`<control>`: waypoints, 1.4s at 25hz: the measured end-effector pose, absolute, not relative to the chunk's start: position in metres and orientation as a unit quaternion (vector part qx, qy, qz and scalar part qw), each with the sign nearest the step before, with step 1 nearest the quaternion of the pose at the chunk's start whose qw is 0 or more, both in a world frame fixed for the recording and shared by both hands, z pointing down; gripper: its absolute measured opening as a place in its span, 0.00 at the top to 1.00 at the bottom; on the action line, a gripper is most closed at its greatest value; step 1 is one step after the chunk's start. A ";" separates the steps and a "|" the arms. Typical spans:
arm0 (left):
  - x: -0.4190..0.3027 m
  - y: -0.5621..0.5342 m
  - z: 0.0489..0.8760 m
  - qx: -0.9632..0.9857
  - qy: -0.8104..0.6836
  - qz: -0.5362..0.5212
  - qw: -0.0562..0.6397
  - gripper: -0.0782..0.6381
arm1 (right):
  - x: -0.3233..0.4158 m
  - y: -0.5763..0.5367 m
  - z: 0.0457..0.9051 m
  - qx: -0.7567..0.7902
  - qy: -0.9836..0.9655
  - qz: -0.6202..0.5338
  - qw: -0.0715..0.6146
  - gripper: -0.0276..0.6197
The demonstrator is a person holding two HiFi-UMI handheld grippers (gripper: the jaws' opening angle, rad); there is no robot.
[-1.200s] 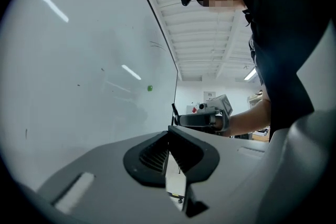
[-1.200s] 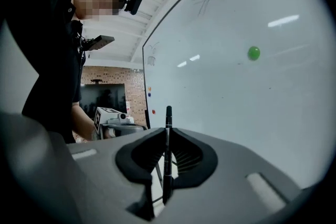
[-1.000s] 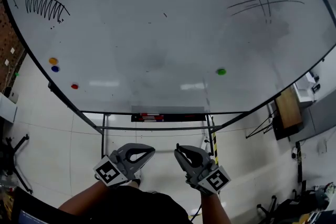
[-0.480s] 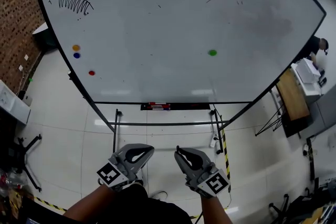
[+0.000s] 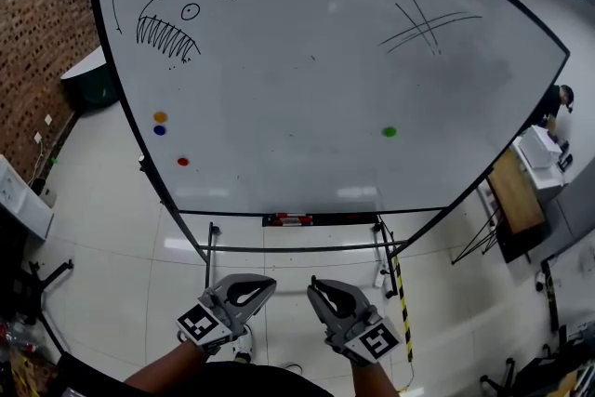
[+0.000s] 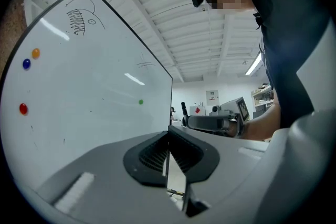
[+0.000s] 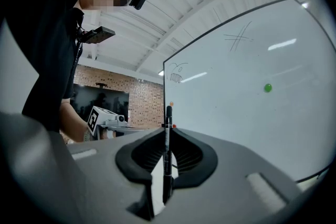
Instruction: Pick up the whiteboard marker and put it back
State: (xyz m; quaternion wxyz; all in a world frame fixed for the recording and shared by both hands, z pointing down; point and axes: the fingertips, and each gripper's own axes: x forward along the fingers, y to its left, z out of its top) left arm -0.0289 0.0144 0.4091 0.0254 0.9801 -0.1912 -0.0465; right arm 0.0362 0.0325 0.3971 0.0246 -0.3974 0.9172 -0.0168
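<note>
Two sets of tongs, one in each of a person's hands, point level toward a large whiteboard (image 5: 307,88) that stands on a pale tiled floor (image 5: 112,246). The right tongs (image 7: 167,134) are closed on a black whiteboard marker (image 7: 168,117). It stands upright between the pads, its upper end rising clear of the jaw tips and its lower end running down into the slot between them. The left tongs (image 6: 168,136) are closed on nothing, the jaw tips meeting (only a thin sliver of light shows lower down). In the head view the two sit side by side, near each other but apart, and well short of the board. A narrow tray (image 5: 293,219) at the middle of the board's lower edge holds red items too small to tell. The board carries a toothy fish sketch (image 5: 163,23) at upper left, crossed lines (image 5: 423,19) at upper right and a green magnet (image 5: 389,132) toward the right. An orange magnet (image 5: 160,117), a blue magnet (image 5: 159,130) and a red magnet (image 5: 182,162) sit near its left edge.
</note>
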 end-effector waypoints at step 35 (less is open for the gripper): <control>-0.051 -0.002 0.407 0.980 -0.189 -0.051 0.026 0.89 | 0.004 0.019 0.393 -0.395 0.918 -0.016 0.020 0.90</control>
